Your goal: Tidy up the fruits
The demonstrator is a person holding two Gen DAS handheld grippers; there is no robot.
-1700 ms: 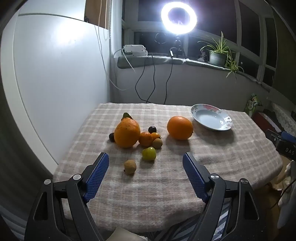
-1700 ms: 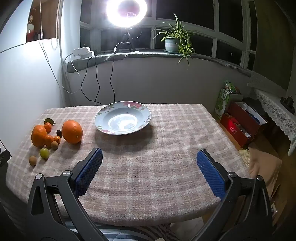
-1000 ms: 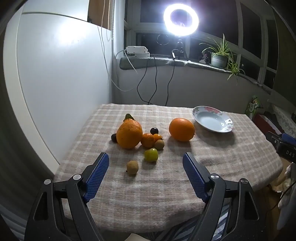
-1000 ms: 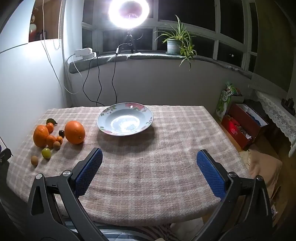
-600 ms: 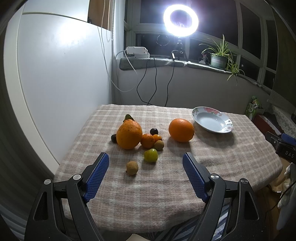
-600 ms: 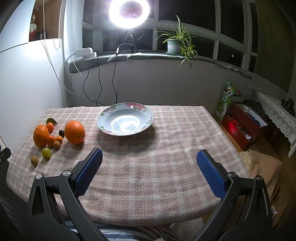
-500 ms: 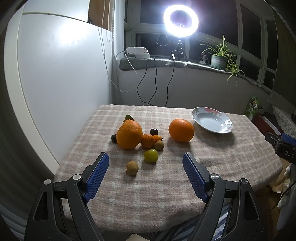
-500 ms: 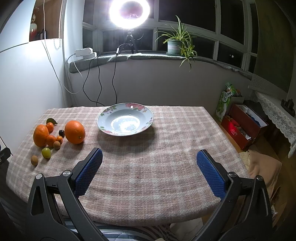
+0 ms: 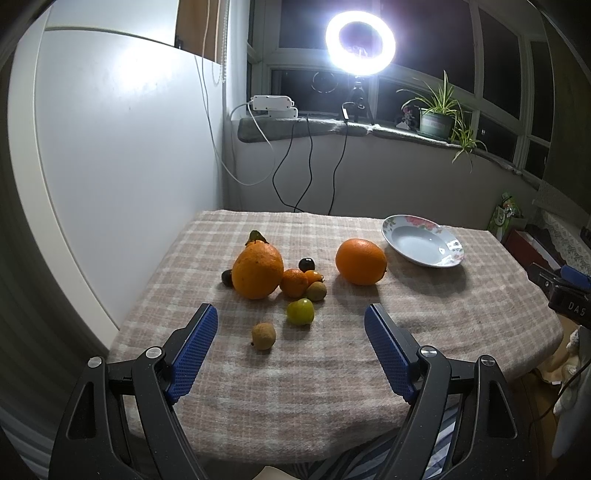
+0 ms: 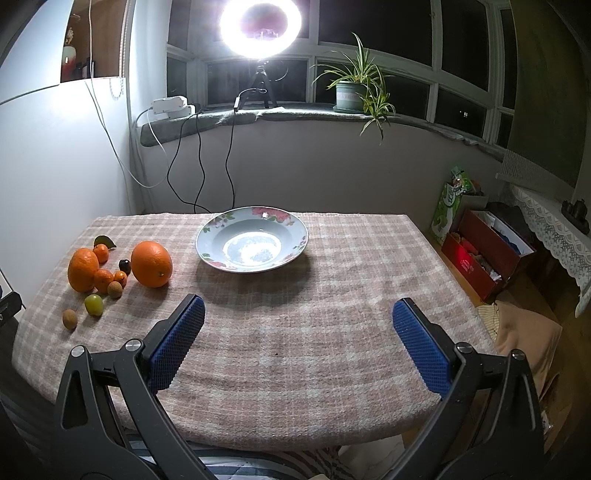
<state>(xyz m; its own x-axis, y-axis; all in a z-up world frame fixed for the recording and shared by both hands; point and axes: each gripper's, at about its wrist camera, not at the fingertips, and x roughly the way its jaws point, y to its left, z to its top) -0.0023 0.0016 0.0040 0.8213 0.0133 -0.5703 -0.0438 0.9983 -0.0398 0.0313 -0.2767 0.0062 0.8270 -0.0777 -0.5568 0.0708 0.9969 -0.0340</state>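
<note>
Left tongs (image 9: 291,325): wide open, empty, low in frame.
Right tongs (image 10: 298,317): wide open, empty.
Fruit: small brown fruit (image 9: 263,335) lower centre, nearest; oranges behind.
Plate (image 9: 454,254): right, bare.
Advice: straddle one small fruit, close gently.

Night outside, the windows (image 10: 461,85) are pitch black. A ring light (image 10: 261,26) on a small tripod sits on the far sill and lights basically everything. Next to it on the right there's a potted spider plant (image 10: 356,92), and on the left a white power strip (image 10: 171,105) with cables (image 10: 199,162) hanging down the wall. The desk (image 10: 332,332) has a pinkish checked cloth. Big white panel (image 9: 122,155) on the left. On the right, a red box (image 10: 484,258) on the floor and a green bag (image 10: 452,208).
</note>
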